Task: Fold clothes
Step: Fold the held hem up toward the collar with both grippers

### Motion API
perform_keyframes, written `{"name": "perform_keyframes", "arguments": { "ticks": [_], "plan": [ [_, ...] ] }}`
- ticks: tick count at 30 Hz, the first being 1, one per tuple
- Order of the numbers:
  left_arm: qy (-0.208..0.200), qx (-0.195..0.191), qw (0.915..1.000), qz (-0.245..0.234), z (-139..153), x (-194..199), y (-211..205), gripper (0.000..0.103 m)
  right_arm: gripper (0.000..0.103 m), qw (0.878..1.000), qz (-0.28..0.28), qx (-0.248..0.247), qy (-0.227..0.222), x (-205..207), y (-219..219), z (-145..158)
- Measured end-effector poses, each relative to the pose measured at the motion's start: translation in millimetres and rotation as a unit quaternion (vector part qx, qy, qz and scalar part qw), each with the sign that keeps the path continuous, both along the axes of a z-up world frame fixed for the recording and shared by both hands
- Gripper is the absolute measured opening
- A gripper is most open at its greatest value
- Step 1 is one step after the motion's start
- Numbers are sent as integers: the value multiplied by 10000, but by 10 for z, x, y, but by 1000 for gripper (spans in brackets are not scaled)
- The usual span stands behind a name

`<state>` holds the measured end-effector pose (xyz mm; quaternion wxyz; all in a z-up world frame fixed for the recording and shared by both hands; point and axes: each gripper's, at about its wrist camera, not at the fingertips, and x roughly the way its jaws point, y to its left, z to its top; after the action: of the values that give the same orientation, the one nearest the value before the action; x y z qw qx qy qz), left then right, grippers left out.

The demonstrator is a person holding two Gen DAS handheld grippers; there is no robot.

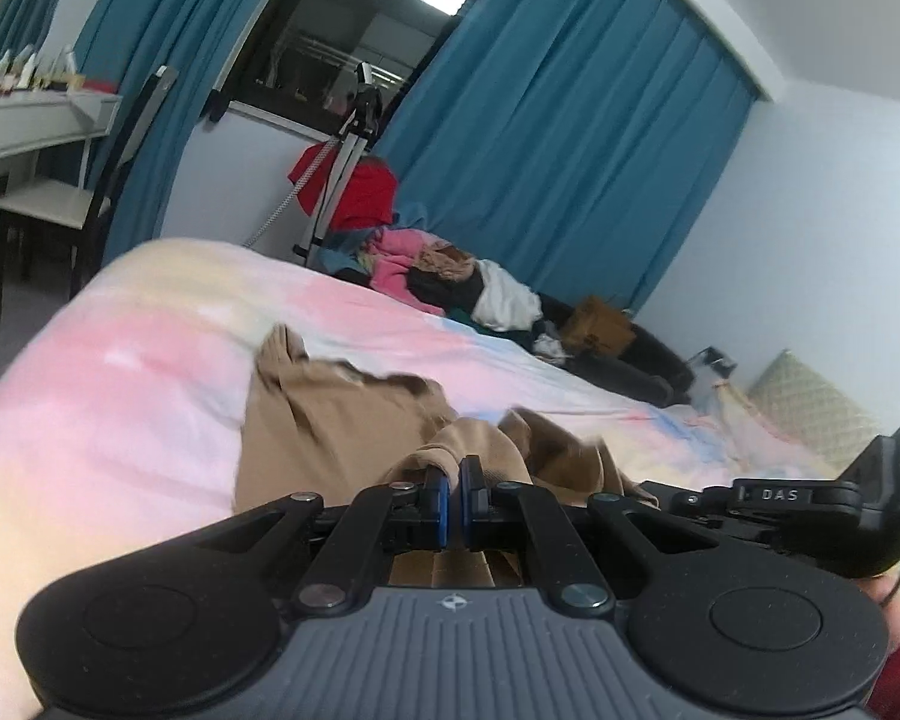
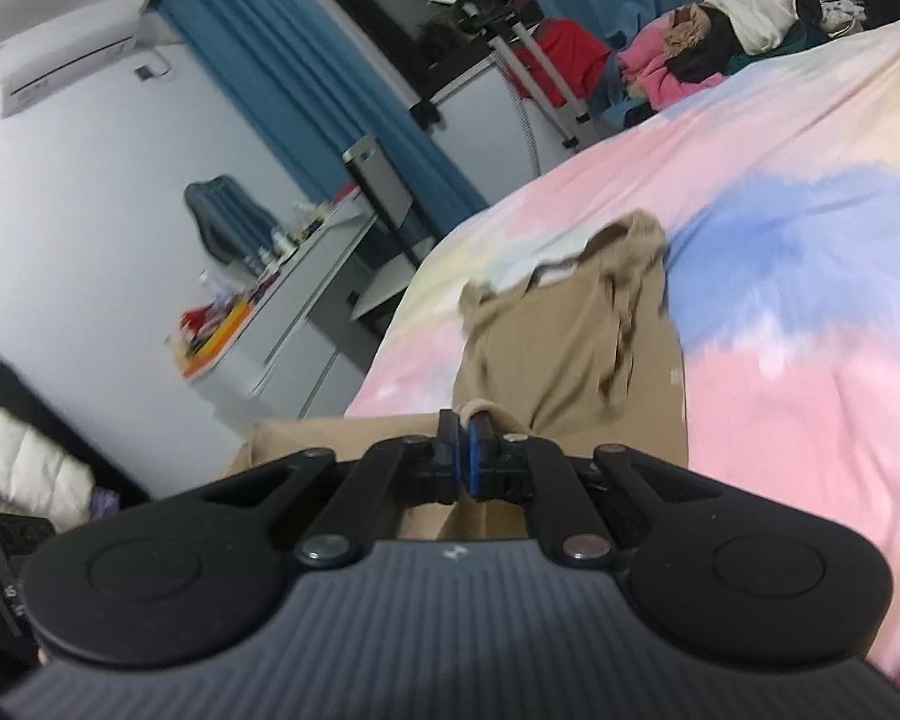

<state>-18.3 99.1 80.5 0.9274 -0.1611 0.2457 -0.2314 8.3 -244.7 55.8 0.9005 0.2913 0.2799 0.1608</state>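
Pastel bed (image 1: 120, 372): tan garment (image 1: 330, 420) pinched by both closed tongs, left (image 1: 453, 471), right (image 2: 463, 427). Thin edge grips; slip risked if pulled unevenly.

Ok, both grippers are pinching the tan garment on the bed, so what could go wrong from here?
1. Each pinch looks thin: the left gripper and right gripper hold only small bunches of the tan garment, which might slip.
2. The fabric is crumpled between them, so a fold could trap wrinkles.
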Motion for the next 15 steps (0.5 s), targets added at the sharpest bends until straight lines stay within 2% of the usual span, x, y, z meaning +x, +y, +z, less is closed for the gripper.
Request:
{"name": "perform_keyframes", "arguments": {
  "ticks": [3,6,11,15],
  "plan": [
    [-3,297,9996,33,-47,633,-135,4,6,9999,-118,-100,39,524,-31,-97],
    [123,583,9982,98,-251,1228,-282,4,6,9993,-178,-229,224,1024,-40,-339],
    [537,852,9948,143,-878,2041,-411,5,6,9966,-173,-596,549,1646,-23,-858],
    [793,1223,9892,165,-1362,2367,-487,6,6,9926,-176,-1030,622,1901,79,-1157]
  ]
}}
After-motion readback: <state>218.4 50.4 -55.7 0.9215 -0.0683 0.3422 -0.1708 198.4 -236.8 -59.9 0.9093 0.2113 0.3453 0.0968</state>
